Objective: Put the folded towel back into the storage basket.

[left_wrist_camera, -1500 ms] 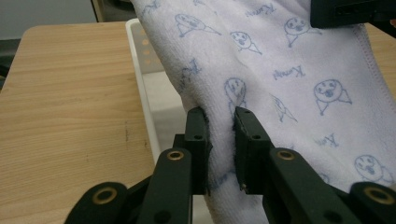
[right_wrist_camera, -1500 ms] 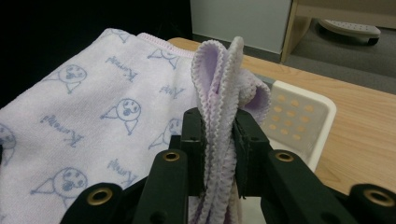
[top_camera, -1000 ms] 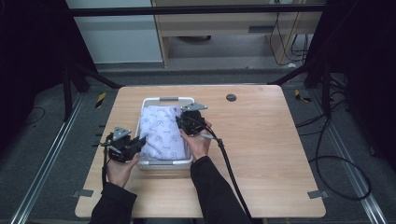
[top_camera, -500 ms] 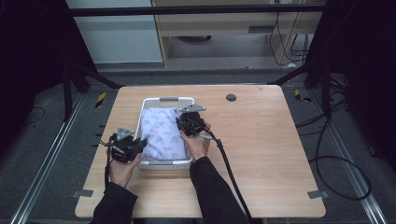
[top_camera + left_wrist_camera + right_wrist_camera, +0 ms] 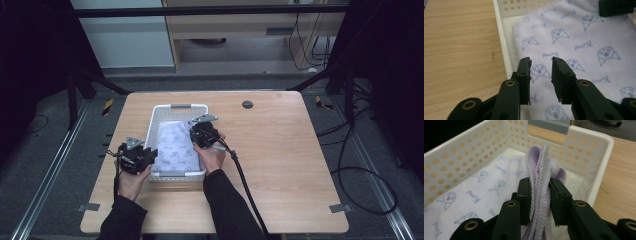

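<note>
The cloth (image 5: 175, 147) lies lengthwise near-to-far in the white basket (image 5: 176, 107). The right tongs (image 5: 540, 192) pinch its bunched edge. The left tongs (image 5: 541, 72) gape narrowly, empty.

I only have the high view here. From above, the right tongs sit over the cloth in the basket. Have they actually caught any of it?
Observer: Yes. In the right gripper view the right tongs pinch a bunched, stitched edge of the cloth.
Operator: And the left tongs?
Observer: In the left gripper view the left tongs are open above the cloth, gripping nothing.
Operator: Which part of the basket is the left one near?
Observer: Just inside the basket wall, with bare table beyond it.
</note>
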Demonstrator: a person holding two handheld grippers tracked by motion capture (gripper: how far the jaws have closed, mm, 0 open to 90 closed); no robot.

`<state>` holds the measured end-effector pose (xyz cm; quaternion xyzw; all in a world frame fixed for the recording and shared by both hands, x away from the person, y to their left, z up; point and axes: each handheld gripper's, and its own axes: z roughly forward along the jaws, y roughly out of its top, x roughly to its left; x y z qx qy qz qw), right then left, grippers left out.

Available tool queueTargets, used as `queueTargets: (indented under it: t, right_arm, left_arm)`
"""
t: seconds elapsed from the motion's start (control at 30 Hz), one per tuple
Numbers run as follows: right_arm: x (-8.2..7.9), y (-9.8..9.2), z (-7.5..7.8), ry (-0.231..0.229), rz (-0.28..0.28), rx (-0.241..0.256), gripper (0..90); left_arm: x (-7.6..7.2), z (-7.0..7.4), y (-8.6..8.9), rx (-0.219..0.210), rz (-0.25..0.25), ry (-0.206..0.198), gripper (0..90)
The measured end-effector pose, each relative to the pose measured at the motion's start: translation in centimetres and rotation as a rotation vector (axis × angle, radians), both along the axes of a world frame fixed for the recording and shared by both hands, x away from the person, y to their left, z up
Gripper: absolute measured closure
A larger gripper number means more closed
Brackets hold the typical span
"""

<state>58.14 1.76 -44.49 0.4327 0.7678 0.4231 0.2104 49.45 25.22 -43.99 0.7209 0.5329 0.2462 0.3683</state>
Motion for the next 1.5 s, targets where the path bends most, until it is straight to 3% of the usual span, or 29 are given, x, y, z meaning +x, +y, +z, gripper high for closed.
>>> queueTargets:
  t: [0.13,0.53,0.8,1.07,1.5]
  right_arm:
    - [0.1,-0.2,-0.1,-0.005,-0.012,-0.023,63.3]
    - [-1.5,-3.4,2.7,-0.118,-0.031,0.071,39.1]
    - [-3.8,-7.0,3.9,-0.158,-0.043,0.117,27.7]
    - [-6.1,-10.8,3.3,-0.157,-0.052,0.152,20.7]
    - [-9.9,-16.4,1.3,-0.175,-0.11,0.187,14.3]
  left_arm:
    - [-0.2,0.3,0.3,-0.015,0.002,-0.017,66.8]
    - [-1.7,2.1,1.2,-0.089,-0.02,-0.103,63.2]
    - [-2.8,2.9,1.5,-0.084,-0.038,-0.143,56.3]
    - [-4.0,3.3,2.3,-0.085,-0.039,-0.174,47.6]
    - [-4.9,2.6,4.1,-0.078,0.02,-0.201,41.4]
